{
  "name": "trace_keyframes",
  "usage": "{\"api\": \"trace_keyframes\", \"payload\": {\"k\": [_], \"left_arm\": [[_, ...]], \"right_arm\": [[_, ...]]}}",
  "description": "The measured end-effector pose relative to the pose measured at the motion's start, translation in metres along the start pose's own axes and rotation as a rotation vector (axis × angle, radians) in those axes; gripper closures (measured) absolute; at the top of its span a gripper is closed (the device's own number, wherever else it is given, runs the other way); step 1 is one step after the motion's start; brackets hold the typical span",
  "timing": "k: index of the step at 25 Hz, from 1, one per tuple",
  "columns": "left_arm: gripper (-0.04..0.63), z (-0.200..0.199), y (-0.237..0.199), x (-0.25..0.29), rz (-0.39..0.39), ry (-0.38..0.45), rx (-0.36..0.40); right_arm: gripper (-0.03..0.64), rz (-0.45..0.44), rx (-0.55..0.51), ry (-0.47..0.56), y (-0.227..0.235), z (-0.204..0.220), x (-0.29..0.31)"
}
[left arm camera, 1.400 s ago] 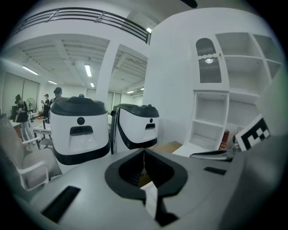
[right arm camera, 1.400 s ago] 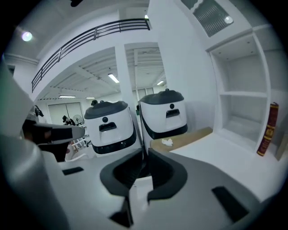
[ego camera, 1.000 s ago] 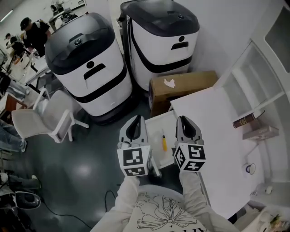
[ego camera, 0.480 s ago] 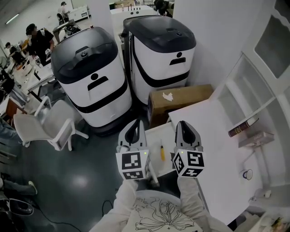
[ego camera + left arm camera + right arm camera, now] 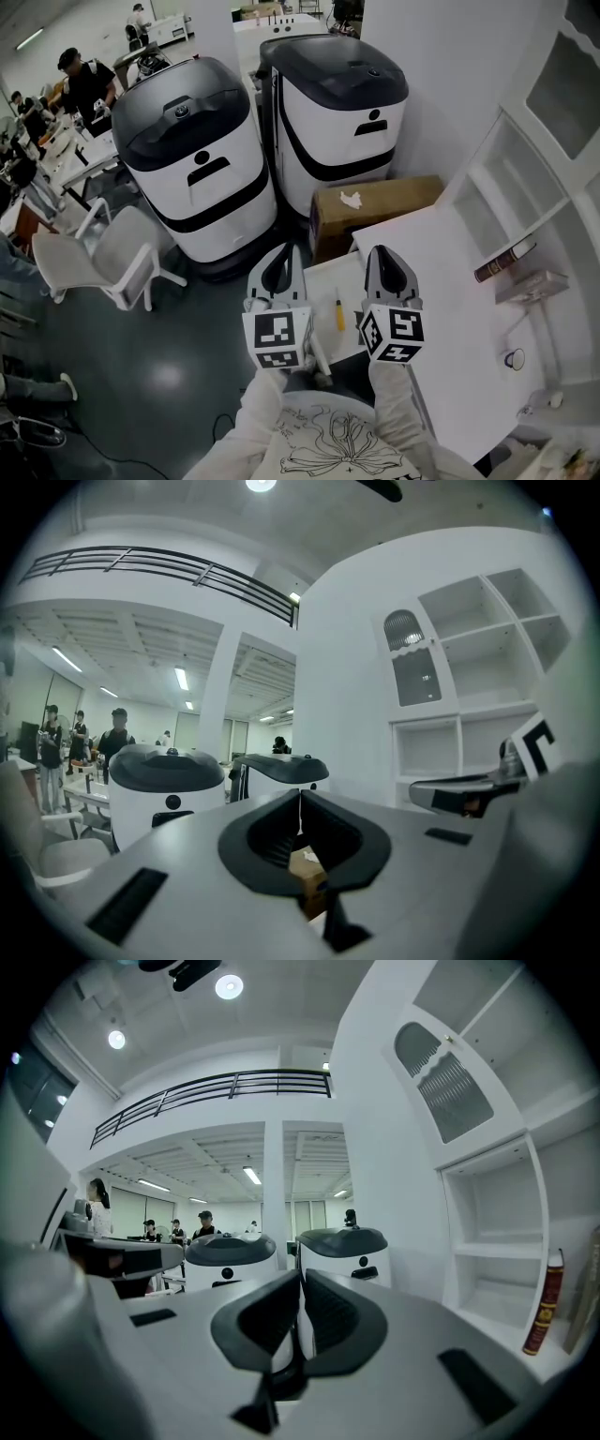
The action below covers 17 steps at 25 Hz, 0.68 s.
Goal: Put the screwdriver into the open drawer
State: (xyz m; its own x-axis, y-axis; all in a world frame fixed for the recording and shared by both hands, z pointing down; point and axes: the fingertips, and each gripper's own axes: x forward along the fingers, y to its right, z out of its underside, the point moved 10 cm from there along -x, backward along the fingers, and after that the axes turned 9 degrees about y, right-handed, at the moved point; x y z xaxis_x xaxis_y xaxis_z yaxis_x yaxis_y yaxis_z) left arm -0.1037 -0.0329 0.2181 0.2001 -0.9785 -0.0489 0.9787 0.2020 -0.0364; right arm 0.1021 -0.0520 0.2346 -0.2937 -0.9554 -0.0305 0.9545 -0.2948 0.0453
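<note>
A yellow-handled screwdriver lies in the open white drawer under the white desk's left edge. Both grippers are held up side by side above the drawer and point nearly level. My left gripper hangs over the drawer's left side. Its jaws meet at the tips with nothing between them. My right gripper hovers over the drawer's right side and the desk edge. Its jaws close the last sliver and touch, empty. Neither gripper touches the screwdriver.
Two tall white-and-black machines stand beyond the drawer, with a cardboard box at their foot. The white desk and a shelf unit with a brown book lie right. A white chair and several people are at far left.
Both grippers have risen a little, still side by side. The screwdriver stays where it lay in the drawer.
</note>
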Motion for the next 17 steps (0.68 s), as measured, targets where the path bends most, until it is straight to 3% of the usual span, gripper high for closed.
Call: {"api": "trace_keyframes", "payload": {"k": [17], "left_arm": [[0.589, 0.0085, -0.0025, -0.0053, -0.007, -0.027, -0.012]], "right_arm": [[0.600, 0.002, -0.009, 0.003, -0.0024, 0.0017, -0.0002]]}}
